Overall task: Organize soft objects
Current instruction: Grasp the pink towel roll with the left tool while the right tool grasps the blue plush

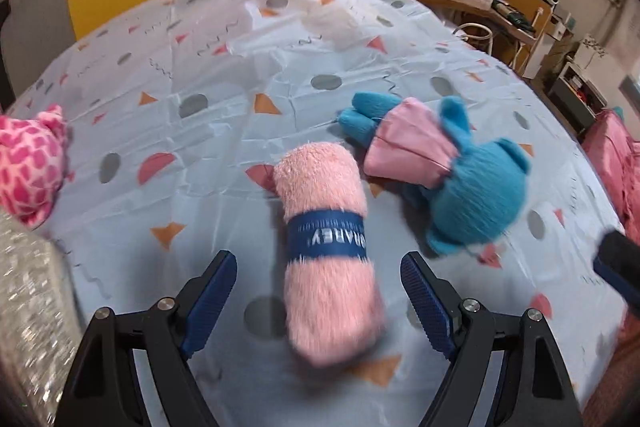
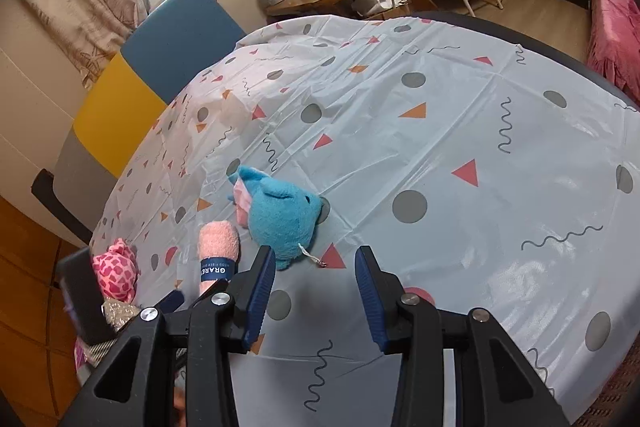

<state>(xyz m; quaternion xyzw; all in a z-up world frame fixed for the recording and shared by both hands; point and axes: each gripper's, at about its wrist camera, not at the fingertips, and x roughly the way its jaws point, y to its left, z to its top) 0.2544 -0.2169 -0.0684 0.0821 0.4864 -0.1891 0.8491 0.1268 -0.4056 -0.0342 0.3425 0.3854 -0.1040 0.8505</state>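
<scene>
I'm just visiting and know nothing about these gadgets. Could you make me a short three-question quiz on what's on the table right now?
1. True or false: the left tongs are clamped on the rolled pink towel.
2. Which item lies right beside the towel? A) the blue plush toy B) the pink spotted plush C) a green ball
3. Fill in: the band around the towel is dark ____.

Key: 1. False; the pads stand wide on either side of it, not pressing. 2. A. 3. Blue.
</scene>
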